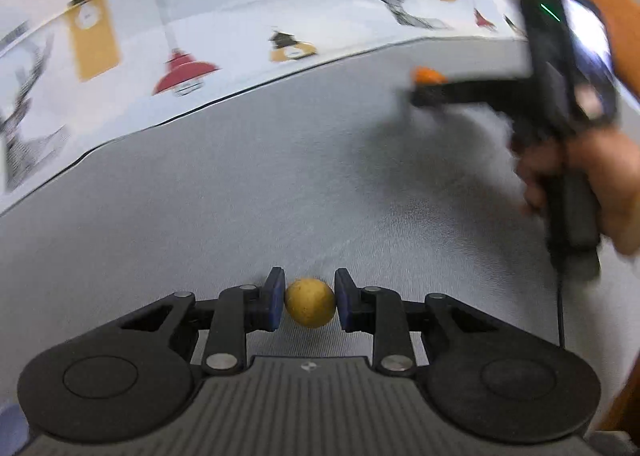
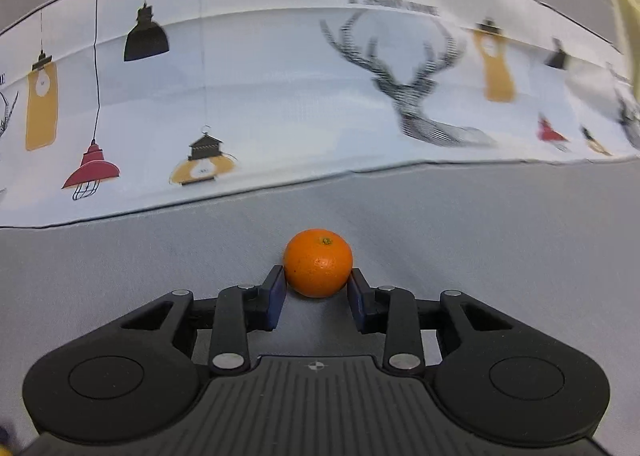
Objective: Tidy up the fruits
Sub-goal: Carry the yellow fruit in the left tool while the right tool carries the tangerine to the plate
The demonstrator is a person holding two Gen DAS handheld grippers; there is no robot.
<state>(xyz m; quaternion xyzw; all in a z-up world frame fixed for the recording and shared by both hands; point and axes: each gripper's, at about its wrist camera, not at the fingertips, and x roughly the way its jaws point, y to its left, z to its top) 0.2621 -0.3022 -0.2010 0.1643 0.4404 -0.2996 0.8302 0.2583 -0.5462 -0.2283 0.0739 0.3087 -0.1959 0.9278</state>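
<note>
1. The left tongs are clenched on a small yellow fruit — pads touching both its sides, above the grey counter.
2. The right tongs grip an orange at their tips — near the lamp-and-deer printed cloth.

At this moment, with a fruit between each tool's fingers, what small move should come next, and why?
Probably carry both fruits on to wherever they are being sorted; no container shows in either view. The left tool has its pads against a small yellow fruit, and the right tool grips an orange near its fingertips, so keep that one's squeeze steady. Blur in the left view suggests the right tool is already moving.
</note>
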